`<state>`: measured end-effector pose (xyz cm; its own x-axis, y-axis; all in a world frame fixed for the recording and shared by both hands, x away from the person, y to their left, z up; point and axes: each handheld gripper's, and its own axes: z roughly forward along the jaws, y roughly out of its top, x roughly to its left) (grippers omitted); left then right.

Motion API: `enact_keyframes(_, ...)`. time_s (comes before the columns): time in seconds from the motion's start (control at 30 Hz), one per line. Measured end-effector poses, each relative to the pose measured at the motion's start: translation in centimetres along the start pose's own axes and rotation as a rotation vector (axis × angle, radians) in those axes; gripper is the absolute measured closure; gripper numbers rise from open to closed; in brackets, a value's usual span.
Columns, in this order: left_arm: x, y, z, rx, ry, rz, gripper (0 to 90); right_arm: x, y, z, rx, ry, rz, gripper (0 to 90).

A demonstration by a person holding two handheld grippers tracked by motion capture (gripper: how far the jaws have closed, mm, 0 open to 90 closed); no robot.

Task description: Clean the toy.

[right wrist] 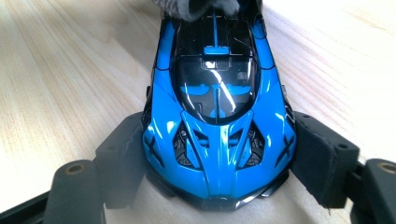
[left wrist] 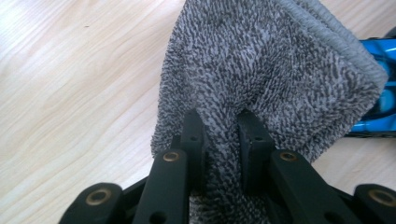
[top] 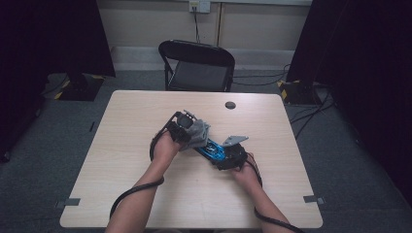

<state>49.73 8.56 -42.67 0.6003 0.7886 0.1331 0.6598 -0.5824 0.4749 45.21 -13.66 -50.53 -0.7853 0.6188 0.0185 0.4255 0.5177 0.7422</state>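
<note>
Wiping step — blue car (right wrist: 217, 116) on counter (top: 145, 116), clamped by right hand-held gripper (right wrist: 217, 158); left hand-held gripper (left wrist: 222, 135) pinches cloth (left wrist: 261, 70) — keep strokes light, clamp steady.
</note>
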Motion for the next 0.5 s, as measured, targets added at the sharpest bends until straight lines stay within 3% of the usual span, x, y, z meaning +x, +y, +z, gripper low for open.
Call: enact_keyframes(0.5, 2.4, -1.5, -0.5, 0.006, 0.017, -0.063, 75.6, 0.0, 0.0, 0.0, 0.0, 0.0, -0.001, 25.5)
